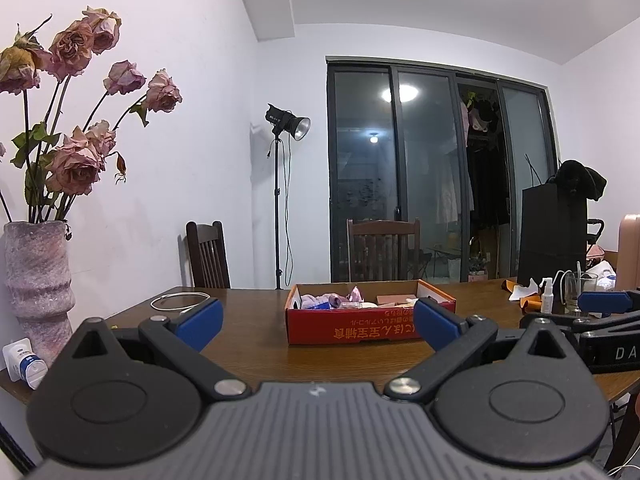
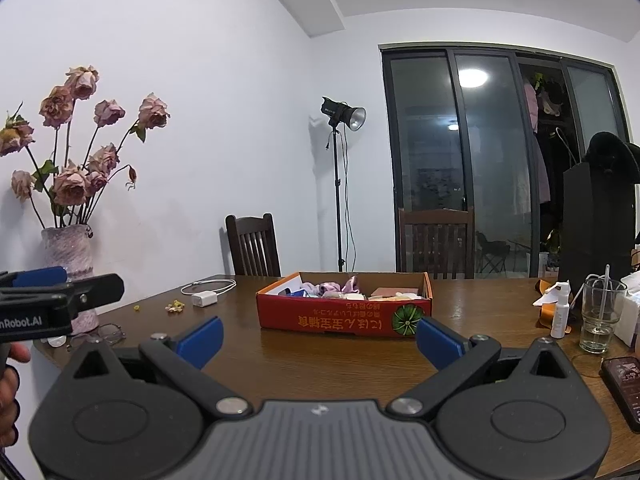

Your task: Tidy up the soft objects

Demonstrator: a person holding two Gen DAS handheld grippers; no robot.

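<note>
A shallow red cardboard box (image 1: 360,326) (image 2: 340,320) sits mid-table, holding pink and lilac soft cloth items (image 1: 320,301) (image 2: 328,288) and pale flat pieces (image 1: 394,300) (image 2: 394,293). My left gripper (image 1: 318,320) hovers open over the near table, short of the box, nothing between its blue pads. My right gripper (image 2: 319,340) is likewise open and empty, in front of the box. Each gripper shows in the other's view, at the right edge (image 1: 604,304) and the left edge (image 2: 38,280).
A vase of dried roses (image 1: 38,280) (image 2: 72,256) stands at the table's left edge, with glasses (image 2: 106,334), a white charger and cable (image 2: 206,292) nearby. A drinking glass (image 2: 602,312), spray bottle (image 2: 560,312), phone (image 2: 624,380) and black bag (image 2: 596,220) crowd the right. Two chairs stand behind.
</note>
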